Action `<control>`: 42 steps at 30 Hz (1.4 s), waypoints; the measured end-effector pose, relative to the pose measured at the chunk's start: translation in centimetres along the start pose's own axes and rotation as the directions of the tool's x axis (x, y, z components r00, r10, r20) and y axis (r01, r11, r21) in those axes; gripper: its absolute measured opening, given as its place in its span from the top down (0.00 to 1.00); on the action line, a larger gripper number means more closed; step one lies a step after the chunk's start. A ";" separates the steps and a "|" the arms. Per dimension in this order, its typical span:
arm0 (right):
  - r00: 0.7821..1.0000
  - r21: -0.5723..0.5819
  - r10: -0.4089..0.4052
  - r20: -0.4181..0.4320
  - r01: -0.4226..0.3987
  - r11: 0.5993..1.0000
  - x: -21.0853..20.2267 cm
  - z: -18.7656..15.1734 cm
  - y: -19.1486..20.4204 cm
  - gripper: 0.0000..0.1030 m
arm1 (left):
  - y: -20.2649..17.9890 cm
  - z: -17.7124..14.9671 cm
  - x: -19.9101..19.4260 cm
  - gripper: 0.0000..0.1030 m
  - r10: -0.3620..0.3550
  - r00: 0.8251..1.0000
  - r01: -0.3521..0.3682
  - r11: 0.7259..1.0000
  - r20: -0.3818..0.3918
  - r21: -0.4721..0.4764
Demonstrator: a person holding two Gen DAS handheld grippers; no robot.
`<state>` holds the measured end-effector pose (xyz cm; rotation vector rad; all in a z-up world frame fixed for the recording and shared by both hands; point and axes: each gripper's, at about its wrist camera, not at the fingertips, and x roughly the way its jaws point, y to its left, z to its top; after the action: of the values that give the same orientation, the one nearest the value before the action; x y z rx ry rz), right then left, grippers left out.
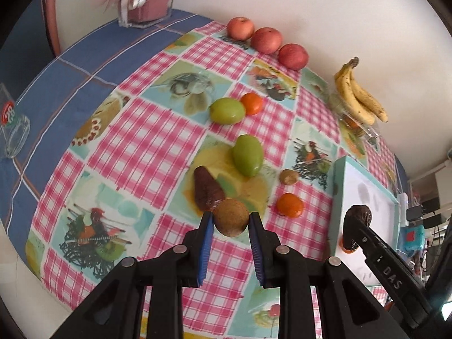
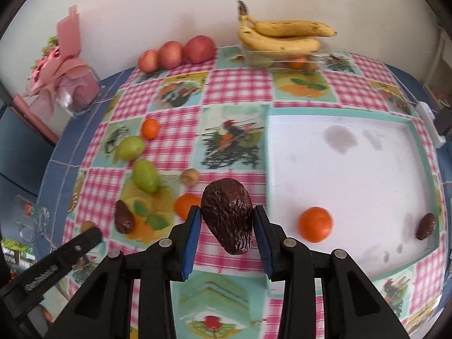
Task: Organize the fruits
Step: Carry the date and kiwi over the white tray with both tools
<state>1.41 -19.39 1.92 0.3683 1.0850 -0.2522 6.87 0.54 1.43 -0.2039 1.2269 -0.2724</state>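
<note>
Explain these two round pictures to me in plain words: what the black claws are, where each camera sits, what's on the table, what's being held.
No robot here: a person holds a two-finger gripper in each hand, and a fisheye camera on each looks along its fingers.

The left gripper closes on a brown kiwi. The right gripper grips a dark wrinkled avocado.

On the checked tablecloth lie two green fruits, another avocado, an orange fruit, a small brown fruit, three apples and bananas atop a clear box. The white tray holds an orange and a dark fruit.
</note>
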 end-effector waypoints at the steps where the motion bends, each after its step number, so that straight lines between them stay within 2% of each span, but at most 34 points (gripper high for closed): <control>1: 1.000 0.012 -0.004 -0.001 0.004 1.000 -0.1 0.0 -0.6 0.62 | -0.3 0.0 0.0 0.74 -0.001 1.000 0.001 1.000 0.000 0.008; 9: 0.999 0.127 -0.051 0.007 0.050 0.991 -0.9 0.8 -5.4 0.62 | -3.2 0.1 0.3 0.74 -0.008 1.000 0.009 0.997 -0.006 0.077; 19: 0.991 0.247 -0.126 0.037 0.113 0.962 -2.5 2.0 -11.7 0.62 | -9.7 1.1 1.9 0.74 -0.019 0.999 0.030 0.975 -0.051 0.219; 33: 0.985 0.321 -0.165 0.058 0.138 0.937 -3.6 3.2 -16.5 0.62 | -20.2 1.2 3.4 0.74 -0.066 0.996 0.086 0.906 -0.062 0.415; 42: 0.982 0.363 -0.173 0.077 0.134 0.922 -3.8 4.1 -19.3 0.62 | -24.1 1.2 5.2 0.74 -0.085 0.994 0.107 0.876 -0.067 0.470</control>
<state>-4.23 -38.60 3.82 0.5880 0.9605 -0.6087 7.36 -23.97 4.37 0.1694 1.1582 -0.6579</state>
